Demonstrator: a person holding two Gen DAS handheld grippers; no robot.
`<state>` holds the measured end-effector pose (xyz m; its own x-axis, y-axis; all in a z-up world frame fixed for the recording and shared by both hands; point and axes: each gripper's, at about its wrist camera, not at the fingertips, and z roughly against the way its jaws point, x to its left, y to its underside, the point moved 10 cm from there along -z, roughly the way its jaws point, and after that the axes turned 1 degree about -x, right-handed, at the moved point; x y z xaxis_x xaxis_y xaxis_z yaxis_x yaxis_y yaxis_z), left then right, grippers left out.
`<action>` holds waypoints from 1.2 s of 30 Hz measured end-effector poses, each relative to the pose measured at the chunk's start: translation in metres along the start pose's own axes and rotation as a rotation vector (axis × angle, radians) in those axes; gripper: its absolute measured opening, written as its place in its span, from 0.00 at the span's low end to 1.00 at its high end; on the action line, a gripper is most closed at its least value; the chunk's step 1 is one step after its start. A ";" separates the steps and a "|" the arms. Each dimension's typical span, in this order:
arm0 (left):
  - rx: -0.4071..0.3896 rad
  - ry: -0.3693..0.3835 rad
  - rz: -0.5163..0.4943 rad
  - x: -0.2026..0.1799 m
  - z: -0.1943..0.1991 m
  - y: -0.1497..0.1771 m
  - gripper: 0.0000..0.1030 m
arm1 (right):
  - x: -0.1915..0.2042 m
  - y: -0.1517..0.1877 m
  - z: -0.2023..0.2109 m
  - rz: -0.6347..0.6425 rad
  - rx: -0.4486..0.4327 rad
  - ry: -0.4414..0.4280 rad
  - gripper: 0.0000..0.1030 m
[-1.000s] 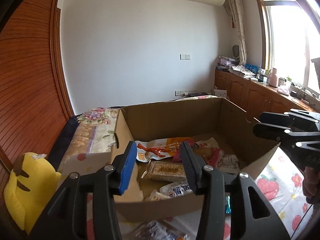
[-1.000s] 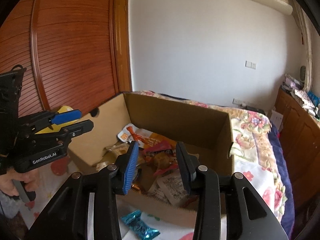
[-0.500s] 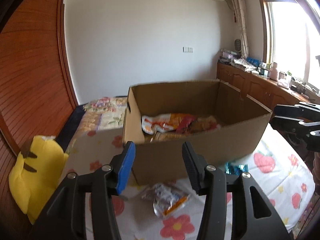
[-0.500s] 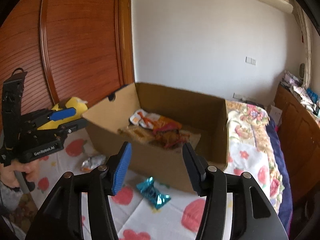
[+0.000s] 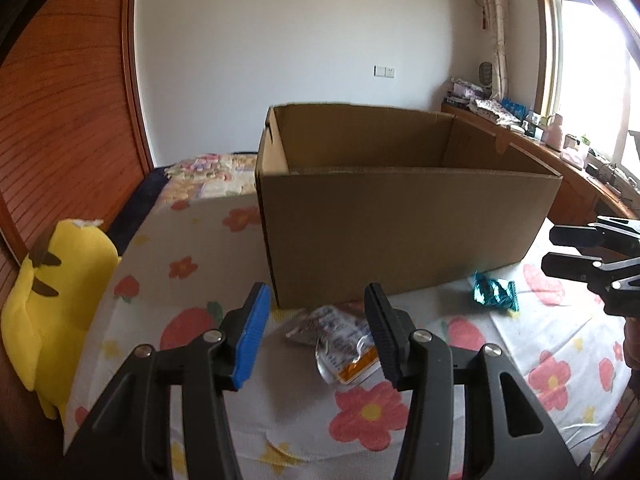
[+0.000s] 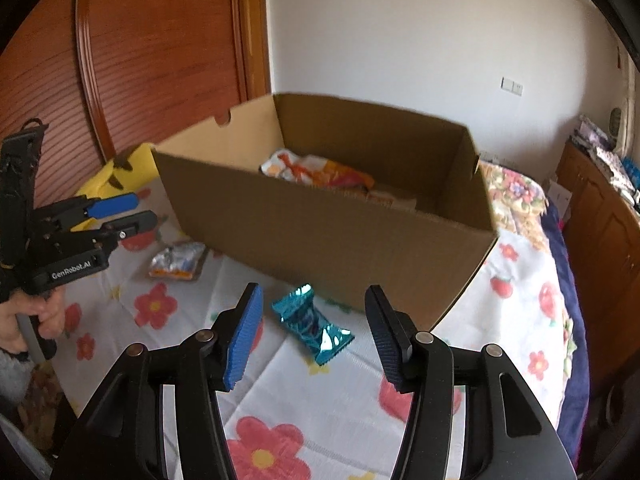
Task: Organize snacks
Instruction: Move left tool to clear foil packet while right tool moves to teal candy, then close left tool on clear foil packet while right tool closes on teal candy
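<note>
Right wrist – teal packet [image 6: 312, 326] between parted right claw [image 6: 314, 332] jaws.

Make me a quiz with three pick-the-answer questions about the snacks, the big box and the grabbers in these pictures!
1. Where is the teal snack packet?
A. inside the cardboard box
B. on the flowered sheet in front of the box
C. held in a gripper

2. How many snack packets lie on the sheet outside the cardboard box?
A. two
B. four
C. none

3. What is the right gripper doing?
A. squeezing a packet
B. open with nothing held
C. shut tight

Answers:
1. B, it lies flat on the flowered sheet by the box's near wall.
2. A, only the teal one and the clear packet are out there.
3. B, its two pads stand apart above the teal packet without touching it.
</note>
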<state>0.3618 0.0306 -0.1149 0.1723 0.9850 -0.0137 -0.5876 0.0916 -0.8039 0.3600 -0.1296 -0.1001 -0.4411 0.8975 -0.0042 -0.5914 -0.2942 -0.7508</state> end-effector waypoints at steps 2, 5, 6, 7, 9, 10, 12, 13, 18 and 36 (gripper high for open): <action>0.015 -0.006 0.000 0.002 -0.004 0.005 0.48 | 0.002 0.005 -0.008 0.017 0.021 -0.002 0.52; 0.031 -0.010 0.003 0.004 -0.009 0.010 0.48 | 0.004 0.011 -0.022 0.051 0.057 -0.002 0.52; 0.035 -0.009 0.004 0.003 -0.010 0.011 0.48 | 0.005 0.013 -0.026 0.055 0.068 -0.006 0.52; 0.039 -0.009 0.006 0.004 -0.011 0.012 0.48 | 0.005 0.015 -0.031 0.057 0.082 -0.011 0.52; 0.046 -0.006 0.007 0.004 -0.013 0.015 0.48 | 0.005 0.017 -0.040 0.068 0.106 -0.013 0.52; 0.050 -0.005 0.006 0.004 -0.013 0.015 0.48 | 0.004 0.018 -0.045 0.077 0.116 -0.012 0.52; 0.060 -0.004 0.002 0.003 -0.016 0.017 0.48 | 0.004 0.020 -0.051 0.087 0.132 -0.015 0.52; 0.064 -0.002 0.002 0.003 -0.017 0.017 0.48 | 0.005 0.022 -0.055 0.090 0.142 -0.020 0.52; 0.078 0.018 0.025 0.001 -0.021 0.015 0.48 | 0.005 0.030 -0.070 0.110 0.176 -0.021 0.52; 0.120 0.031 0.049 -0.012 -0.037 0.019 0.52 | 0.003 0.034 -0.083 0.097 0.188 -0.071 0.50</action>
<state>0.3780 0.0148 -0.1523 0.1649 0.9838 -0.0710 -0.6858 0.0626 -0.7251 0.3949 -0.1089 -0.1804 -0.5446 0.8385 -0.0186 -0.6566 -0.4401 -0.6125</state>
